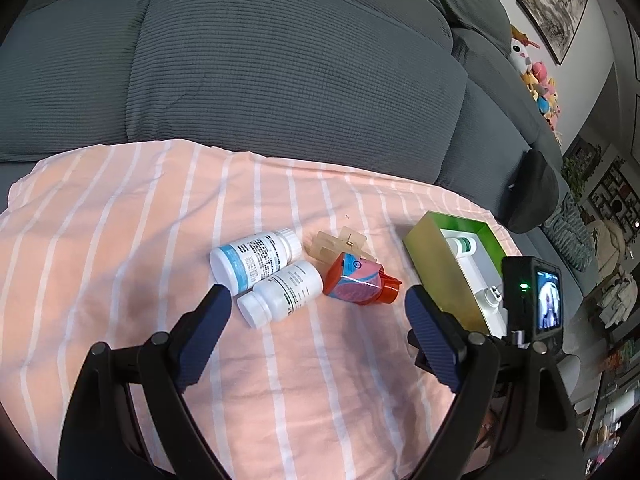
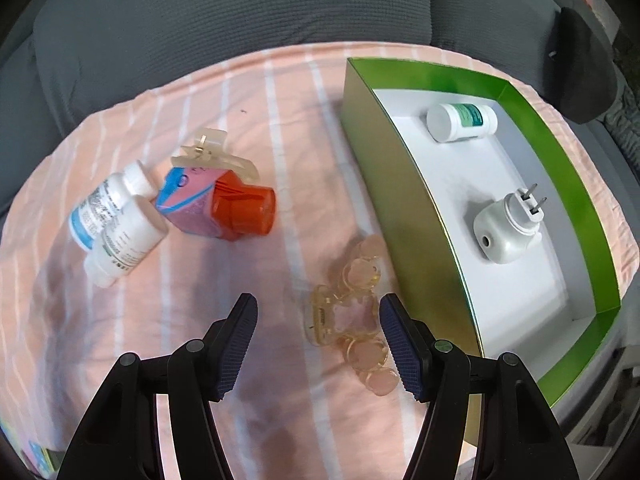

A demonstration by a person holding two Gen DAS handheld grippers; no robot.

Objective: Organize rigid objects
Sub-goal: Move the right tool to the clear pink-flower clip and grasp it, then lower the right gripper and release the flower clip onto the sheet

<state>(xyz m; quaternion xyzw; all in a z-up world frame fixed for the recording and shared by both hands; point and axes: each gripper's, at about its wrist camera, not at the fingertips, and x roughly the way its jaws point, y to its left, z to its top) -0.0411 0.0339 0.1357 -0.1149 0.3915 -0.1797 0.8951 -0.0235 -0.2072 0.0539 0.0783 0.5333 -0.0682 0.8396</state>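
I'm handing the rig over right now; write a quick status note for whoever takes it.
Left gripper: open, empty, over the two white bottles on the striped cloth.
Right gripper: open, empty, pointing down at the amber hair clip beside the green box.
Done: small white bottle and white plug-in device are in the box.
Left: amber clip, two white bottles, red-capped bottle and pale claw clip are all on the cloth.
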